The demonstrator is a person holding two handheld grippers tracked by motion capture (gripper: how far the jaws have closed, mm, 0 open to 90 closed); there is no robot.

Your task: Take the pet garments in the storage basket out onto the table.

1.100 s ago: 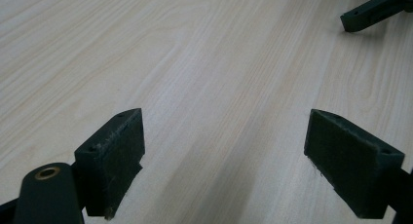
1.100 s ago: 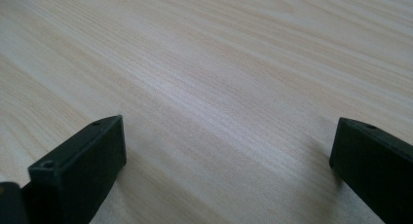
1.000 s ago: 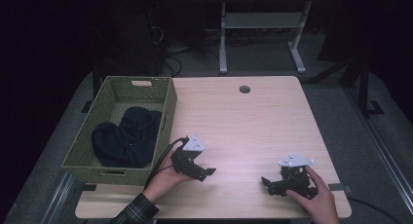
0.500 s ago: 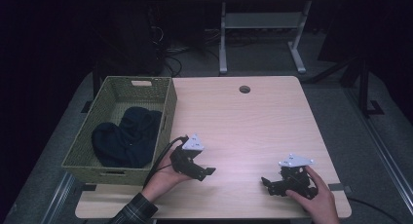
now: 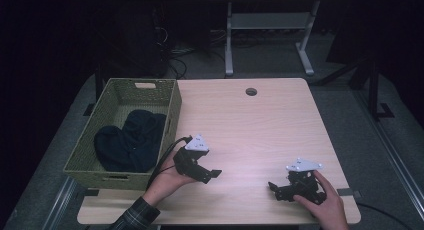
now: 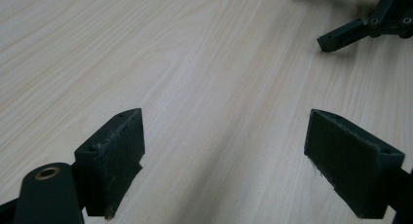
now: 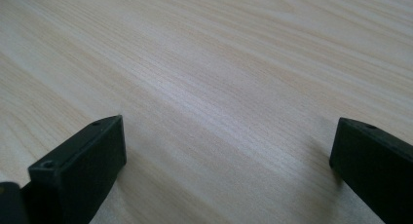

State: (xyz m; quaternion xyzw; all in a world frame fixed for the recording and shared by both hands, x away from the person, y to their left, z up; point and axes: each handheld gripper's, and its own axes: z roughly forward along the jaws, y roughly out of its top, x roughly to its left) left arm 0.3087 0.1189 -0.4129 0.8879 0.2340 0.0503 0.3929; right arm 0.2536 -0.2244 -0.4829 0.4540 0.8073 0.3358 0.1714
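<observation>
Beside the woven basket (image 5: 172,107) holding dark cloth (image 5: 131,140), left gripper (image 5: 206,176) and right gripper (image 5: 276,188) hover over bare tabletop (image 5: 250,125), fingers spread, empty; probably reach basketward, staying low.

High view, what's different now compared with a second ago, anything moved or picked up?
Hardly anything. The left gripper has drifted very slightly, staying low over the table with its fingers apart and nothing between them. The right gripper sits where it was, also open. Nothing was taken hold of or let go. The dark cloth lies unchanged in the green basket.
</observation>
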